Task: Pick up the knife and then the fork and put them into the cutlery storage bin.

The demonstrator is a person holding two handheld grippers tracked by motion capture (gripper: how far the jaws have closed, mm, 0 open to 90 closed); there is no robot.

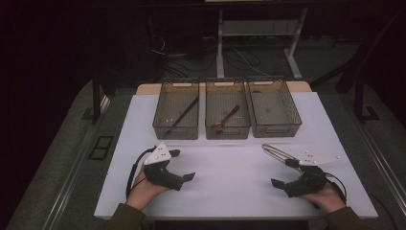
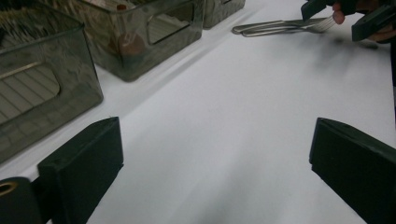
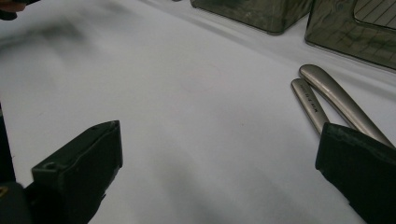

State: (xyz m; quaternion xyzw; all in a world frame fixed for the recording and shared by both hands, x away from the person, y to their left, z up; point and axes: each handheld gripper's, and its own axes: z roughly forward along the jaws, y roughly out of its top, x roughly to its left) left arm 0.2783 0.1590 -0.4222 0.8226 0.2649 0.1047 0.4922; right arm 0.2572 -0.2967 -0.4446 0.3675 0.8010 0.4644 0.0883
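Note:
Two metal utensils [image 1: 276, 152] lie side by side on the white table [image 1: 230, 191] at the right; in the left gripper view one utensil [image 2: 280, 26] ends in fork tines. My right gripper [image 1: 283, 173] stands open just beside them, its far jaw over their near ends. In the right gripper view the two brushed handles [image 3: 327, 98] run under the right jaw, and nothing lies between the jaws of my right gripper [image 3: 217, 168]. At the table's left, my left gripper [image 1: 183, 165] is wide open over bare table. The left gripper view has nothing between the jaws of that gripper [image 2: 215, 163].
Three translucent bins stand in a row at the back: the left bin [image 1: 175, 132] holds a long dark utensil [image 1: 184, 112], the middle bin [image 1: 227, 132] a reddish-brown spoon [image 1: 229, 116], and the right bin [image 1: 277, 130] looks empty. Dark floor and table legs lie beyond.

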